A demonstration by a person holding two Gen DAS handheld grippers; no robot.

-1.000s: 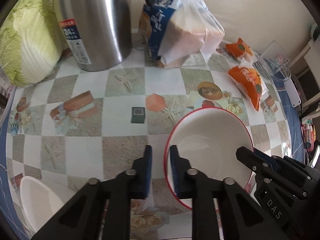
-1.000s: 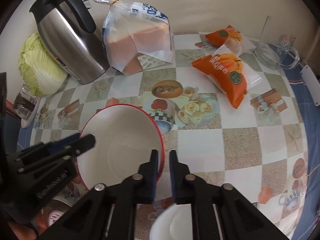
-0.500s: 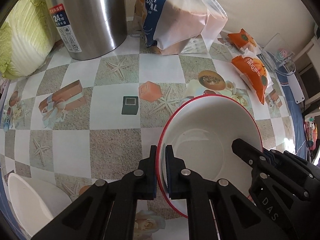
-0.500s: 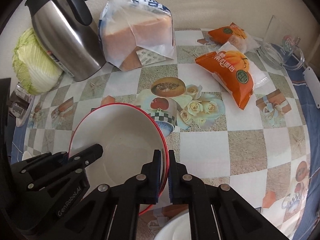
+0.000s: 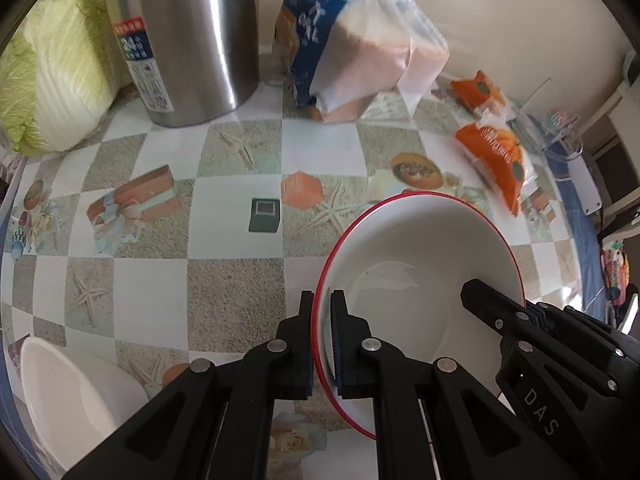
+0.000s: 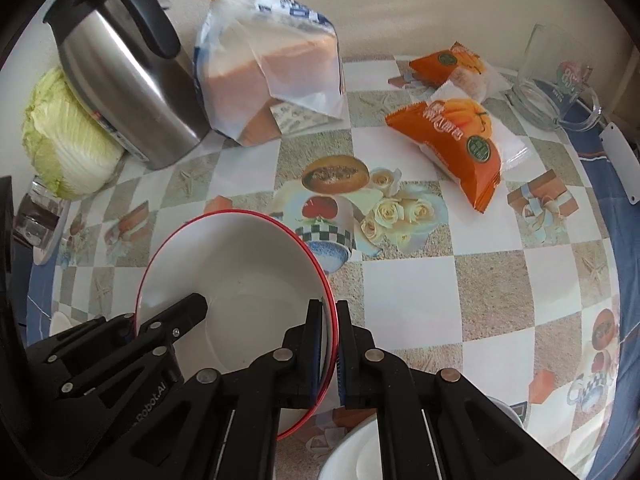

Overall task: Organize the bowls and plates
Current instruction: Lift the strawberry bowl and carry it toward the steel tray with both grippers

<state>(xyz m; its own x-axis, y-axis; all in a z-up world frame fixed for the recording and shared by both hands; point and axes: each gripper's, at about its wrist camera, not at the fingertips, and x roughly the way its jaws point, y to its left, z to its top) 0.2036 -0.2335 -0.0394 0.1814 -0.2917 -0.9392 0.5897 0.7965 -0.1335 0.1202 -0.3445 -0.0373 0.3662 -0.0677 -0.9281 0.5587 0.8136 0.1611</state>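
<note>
A white bowl with a red rim (image 5: pixel 420 264) (image 6: pixel 240 276) sits in the middle of the patterned tablecloth, and both grippers hold it. My left gripper (image 5: pixel 322 305) is shut on the bowl's left rim, one pad inside and one outside. My right gripper (image 6: pixel 328 313) is shut on the opposite rim, and it also shows as right gripper (image 5: pixel 476 300) in the left wrist view. A plain white bowl (image 5: pixel 64 392) lies at the lower left of the left wrist view. Under the right gripper, a white plate (image 6: pixel 356 456) peeks out at the bottom edge.
Along the back wall stand a steel kettle (image 6: pixel 120 80), a cabbage (image 6: pixel 64 140) and a bagged bread loaf (image 6: pixel 272 72). Two orange snack packets (image 6: pixel 460 144) and a glass mug (image 6: pixel 548 80) lie at the right. A small dark box (image 5: pixel 264 214) sits left of the bowl.
The left gripper's jaws have closed onto the bowl's rim from a slightly open stance. The right gripper stays clamped on its side. Both views shifted a little.
</note>
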